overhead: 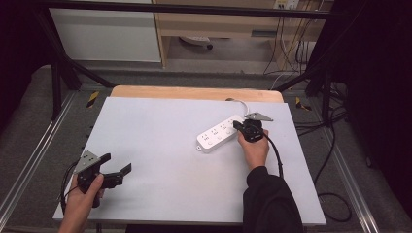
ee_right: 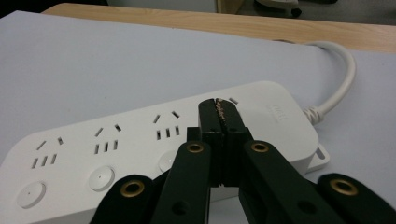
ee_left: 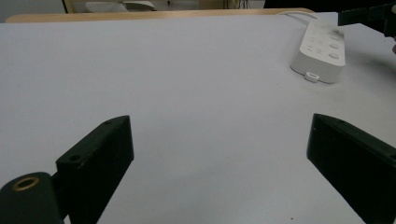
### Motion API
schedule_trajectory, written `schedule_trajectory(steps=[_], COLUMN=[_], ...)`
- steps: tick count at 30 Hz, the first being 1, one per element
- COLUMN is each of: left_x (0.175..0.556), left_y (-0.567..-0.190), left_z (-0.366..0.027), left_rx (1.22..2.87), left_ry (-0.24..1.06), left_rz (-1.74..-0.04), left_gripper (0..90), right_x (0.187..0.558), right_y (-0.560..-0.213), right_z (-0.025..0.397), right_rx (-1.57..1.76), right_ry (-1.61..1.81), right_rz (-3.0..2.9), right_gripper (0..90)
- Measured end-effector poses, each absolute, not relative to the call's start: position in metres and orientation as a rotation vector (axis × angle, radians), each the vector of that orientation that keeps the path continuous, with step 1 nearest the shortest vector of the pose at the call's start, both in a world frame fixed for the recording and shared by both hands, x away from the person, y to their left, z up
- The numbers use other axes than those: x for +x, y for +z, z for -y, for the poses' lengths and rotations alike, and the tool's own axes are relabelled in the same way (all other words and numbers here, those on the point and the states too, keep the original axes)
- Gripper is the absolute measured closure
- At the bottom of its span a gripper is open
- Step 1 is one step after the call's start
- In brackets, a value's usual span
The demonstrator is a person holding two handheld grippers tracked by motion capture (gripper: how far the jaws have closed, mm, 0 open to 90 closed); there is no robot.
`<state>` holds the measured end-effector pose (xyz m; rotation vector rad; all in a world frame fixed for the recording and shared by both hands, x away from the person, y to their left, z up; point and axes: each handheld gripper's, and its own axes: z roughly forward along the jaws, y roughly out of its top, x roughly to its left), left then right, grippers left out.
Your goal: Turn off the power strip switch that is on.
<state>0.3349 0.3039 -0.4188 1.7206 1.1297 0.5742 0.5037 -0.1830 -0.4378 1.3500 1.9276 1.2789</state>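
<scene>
A white power strip (overhead: 219,133) (ee_left: 320,51) (ee_right: 116,144) lies flat on the white table top (overhead: 160,145), right of centre, with several sockets and round buttons on its top face. Its white cable (overhead: 238,103) (ee_right: 343,74) runs off toward the back edge. My right gripper (overhead: 237,125) (ee_right: 219,109) is shut, jaws pressed together with nothing between them, and the tips rest over the strip's cable end. My left gripper (overhead: 116,163) (ee_left: 219,123) stands open near the front left corner, far from the strip, with only bare table between its jaws.
A wooden strip (overhead: 194,92) borders the table's back edge. Black frame bars (overhead: 63,63) stand at the back left and right. Loose cables (overhead: 335,199) lie on the floor to the right. A white cabinet (overhead: 107,34) stands beyond the table.
</scene>
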Motion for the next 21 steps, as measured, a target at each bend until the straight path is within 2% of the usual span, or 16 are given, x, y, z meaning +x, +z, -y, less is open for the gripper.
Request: schedule_trajectory(steps=[21], left_x=[0.335], left_y=[-0.419], left_z=[-0.304], left_rx=[1.721], left_ry=[0.572], left_rz=[-1.130], left_gripper=[7.3], right_x=[0.492], right_y=[-0.449], right_z=[0.175], right_rx=[1.337], right_ry=[1.317], right_rz=[-1.938], right_gripper=[90.0])
